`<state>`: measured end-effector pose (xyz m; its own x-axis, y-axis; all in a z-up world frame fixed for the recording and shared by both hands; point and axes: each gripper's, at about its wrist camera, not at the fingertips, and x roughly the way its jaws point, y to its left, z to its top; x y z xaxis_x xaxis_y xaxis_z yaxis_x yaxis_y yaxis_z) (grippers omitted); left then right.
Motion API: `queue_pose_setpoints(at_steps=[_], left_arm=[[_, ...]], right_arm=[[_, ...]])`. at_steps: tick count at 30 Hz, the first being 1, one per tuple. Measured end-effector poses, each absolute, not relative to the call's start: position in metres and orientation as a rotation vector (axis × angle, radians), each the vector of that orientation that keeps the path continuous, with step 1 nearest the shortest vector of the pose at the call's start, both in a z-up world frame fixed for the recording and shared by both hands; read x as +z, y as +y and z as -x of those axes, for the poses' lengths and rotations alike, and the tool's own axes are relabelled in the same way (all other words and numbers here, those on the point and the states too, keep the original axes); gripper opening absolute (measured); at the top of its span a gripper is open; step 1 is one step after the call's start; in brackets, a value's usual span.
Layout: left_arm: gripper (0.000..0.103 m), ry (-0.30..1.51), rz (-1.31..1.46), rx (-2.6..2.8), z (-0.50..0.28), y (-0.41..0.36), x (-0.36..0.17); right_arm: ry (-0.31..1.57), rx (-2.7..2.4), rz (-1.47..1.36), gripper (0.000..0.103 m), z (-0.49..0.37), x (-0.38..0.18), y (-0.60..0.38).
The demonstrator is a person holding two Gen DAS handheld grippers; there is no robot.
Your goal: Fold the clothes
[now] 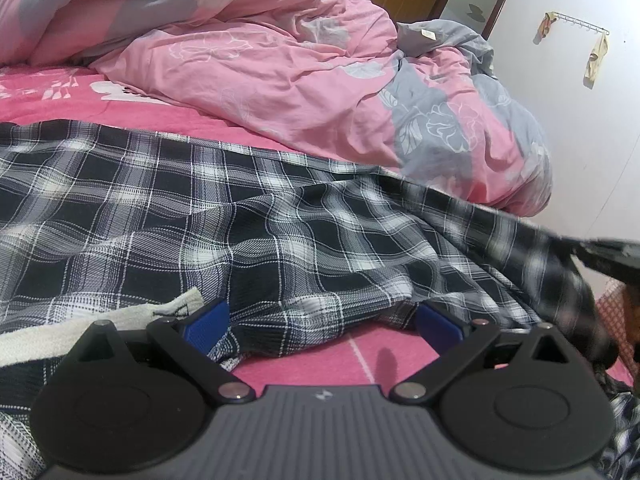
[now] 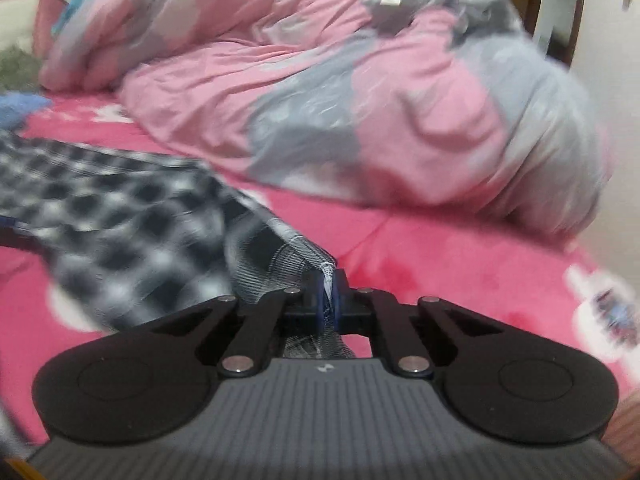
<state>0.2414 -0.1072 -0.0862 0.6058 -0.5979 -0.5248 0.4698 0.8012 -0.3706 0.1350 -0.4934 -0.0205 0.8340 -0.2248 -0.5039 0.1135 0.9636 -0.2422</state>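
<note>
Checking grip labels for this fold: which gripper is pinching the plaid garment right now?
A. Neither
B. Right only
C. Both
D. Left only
B: the right gripper is shut on an edge of the plaid garment, while the left gripper stands open with cloth lying loose between its pads.

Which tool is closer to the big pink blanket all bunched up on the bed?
Hard to tell. Both the left tool and the right tool are at the checked cloth on the bed's near side, with the pink blanket heaped beyond each; neither touches it.
</note>
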Motion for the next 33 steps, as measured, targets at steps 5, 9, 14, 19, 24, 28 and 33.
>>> queue_pose_setpoints(at_steps=[5, 9, 14, 19, 24, 28, 33], left_arm=[[0.101, 0.679, 0.208, -0.624, -0.241, -0.107, -0.086], [0.101, 0.678, 0.216, -0.627, -0.242, -0.106, -0.086], [0.101, 0.677, 0.222, -0.63, -0.242, -0.105, -0.087], [0.101, 0.675, 0.228, -0.633, -0.243, -0.103, -0.087], [0.101, 0.675, 0.236, -0.636, -0.243, -0.103, -0.088], [0.101, 0.675, 0.24, -0.637, -0.243, -0.102, -0.088], [0.101, 0.676, 0.242, -0.638, -0.243, -0.102, -0.087]], right_arm=[[0.569, -0.308, 0.366, 0.003, -0.18, -0.021, -0.518], [0.609, -0.363, 0.397, 0.003, -0.222, -0.026, -0.546], [0.663, -0.387, 0.411, 0.003, -0.258, -0.045, -0.565], [0.703, -0.387, 0.406, 0.003, -0.287, -0.066, -0.576], [0.757, -0.405, 0.327, 0.027, -0.306, -0.076, -0.596], [0.7, -0.403, 0.058, 0.06, -0.286, -0.042, -0.636], [0.554, -0.471, -0.252, 0.071, -0.231, 0.004, -0.685]])
